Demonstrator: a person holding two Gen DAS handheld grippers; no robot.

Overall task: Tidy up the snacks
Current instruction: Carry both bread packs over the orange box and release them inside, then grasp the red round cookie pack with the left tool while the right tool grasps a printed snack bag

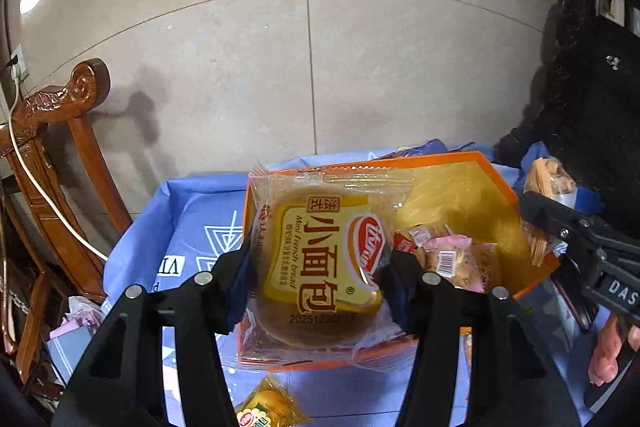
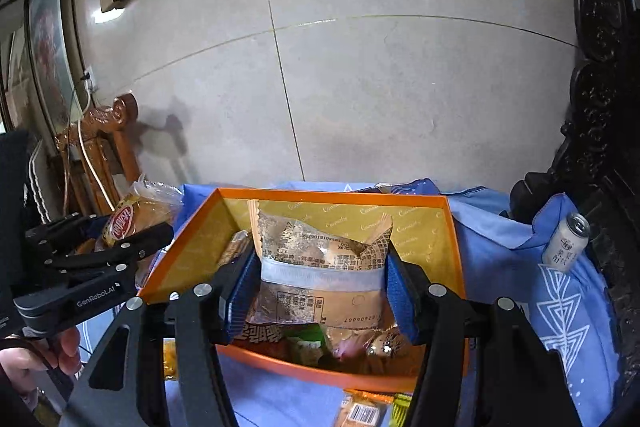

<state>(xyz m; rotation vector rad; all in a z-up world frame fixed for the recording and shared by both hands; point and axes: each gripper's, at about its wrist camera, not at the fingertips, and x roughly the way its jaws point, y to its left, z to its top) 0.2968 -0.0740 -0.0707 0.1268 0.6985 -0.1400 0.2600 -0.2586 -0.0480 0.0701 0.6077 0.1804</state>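
Blue cloth covers the tabletop (image 2: 500, 251) under an orange box (image 2: 454, 227) already holding small wrapped snacks (image 1: 448, 255). Above it, the left tool (image 1: 320, 263) clamps a mini bread pack (image 1: 320, 259), the right tool (image 2: 320, 291) a clear pastry bag (image 2: 320, 267). Slippery wrappers could slide free and drop outside the box.

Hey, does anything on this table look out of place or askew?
Yes: a white drink can leans tilted in the rumpled blue cloth right of the orange snack box, and snack packets lie loose outside the box.
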